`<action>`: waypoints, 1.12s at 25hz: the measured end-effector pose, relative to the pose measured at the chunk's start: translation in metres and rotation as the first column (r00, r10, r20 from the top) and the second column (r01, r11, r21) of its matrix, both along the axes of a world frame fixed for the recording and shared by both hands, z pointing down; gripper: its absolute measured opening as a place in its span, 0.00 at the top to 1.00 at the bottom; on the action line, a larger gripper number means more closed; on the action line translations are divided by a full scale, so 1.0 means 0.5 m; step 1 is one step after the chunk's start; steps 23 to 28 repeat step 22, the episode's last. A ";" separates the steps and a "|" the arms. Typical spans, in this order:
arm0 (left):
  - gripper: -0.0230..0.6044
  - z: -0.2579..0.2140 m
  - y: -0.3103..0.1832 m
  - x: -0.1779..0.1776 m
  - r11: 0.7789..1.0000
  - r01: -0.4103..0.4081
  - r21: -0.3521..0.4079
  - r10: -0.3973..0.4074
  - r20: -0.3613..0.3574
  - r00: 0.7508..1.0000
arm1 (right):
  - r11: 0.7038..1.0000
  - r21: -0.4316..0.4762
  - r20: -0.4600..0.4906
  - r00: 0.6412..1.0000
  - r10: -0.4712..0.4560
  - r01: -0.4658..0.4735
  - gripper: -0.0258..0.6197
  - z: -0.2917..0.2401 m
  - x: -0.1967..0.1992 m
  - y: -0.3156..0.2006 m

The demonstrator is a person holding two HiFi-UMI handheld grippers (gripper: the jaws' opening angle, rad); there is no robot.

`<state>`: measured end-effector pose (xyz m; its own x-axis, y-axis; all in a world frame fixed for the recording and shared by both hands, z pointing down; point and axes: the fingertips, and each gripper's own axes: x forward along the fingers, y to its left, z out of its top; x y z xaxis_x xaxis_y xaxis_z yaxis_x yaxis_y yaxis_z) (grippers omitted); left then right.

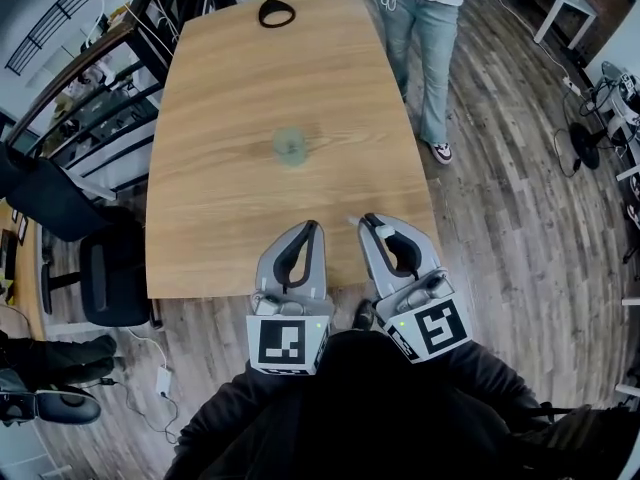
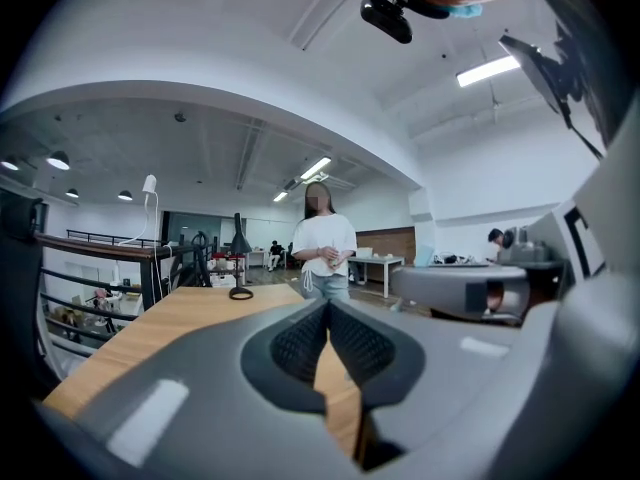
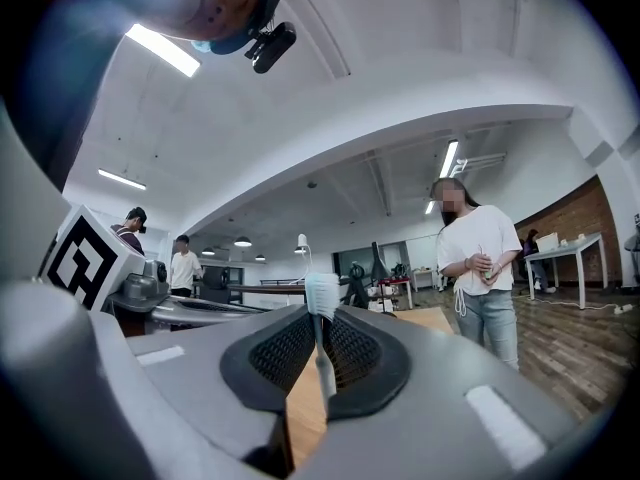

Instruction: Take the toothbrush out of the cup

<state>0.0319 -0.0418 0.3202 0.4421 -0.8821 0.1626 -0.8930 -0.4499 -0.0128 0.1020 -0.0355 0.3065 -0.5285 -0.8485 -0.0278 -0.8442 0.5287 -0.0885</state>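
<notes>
Wood takes up most of the head view: a long table (image 1: 230,218) with a person (image 1: 428,28) standing at its far right side. At the near edge both grippers are held side by side, the left gripper (image 1: 312,226) and the right gripper (image 1: 368,220), pointing roughly level across the top. A small translucent cup (image 1: 290,146) stands mid-table, well apart from both. The toothbrush (image 3: 321,293) is out of the cup and sits in the right gripper, upright, with its white bristle head poking just above the jaws and its thin handle running down between the ribbed pads (image 3: 352,348). It looks light, stiff and smooth, so it could easily pivot or slip. The handle below the head is the sensible place to hold it, not the soft bristles. The right gripper's jaws are drawn narrow and clamp that handle on both sides. In the left gripper view, the jaws meet at their tips with nothing between them.
</notes>
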 end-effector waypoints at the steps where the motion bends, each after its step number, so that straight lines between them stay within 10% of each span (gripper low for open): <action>1: 0.95 -0.004 -0.001 0.001 1.000 0.001 0.010 -0.001 0.001 1.000 | 1.000 0.001 0.005 1.000 0.000 0.000 0.92 -0.002 0.002 -0.001; 28: 0.95 -0.002 -0.036 0.026 0.999 -0.034 0.040 0.033 0.042 0.999 | 1.000 -0.009 0.047 0.999 0.017 -0.017 0.92 0.012 0.028 -0.035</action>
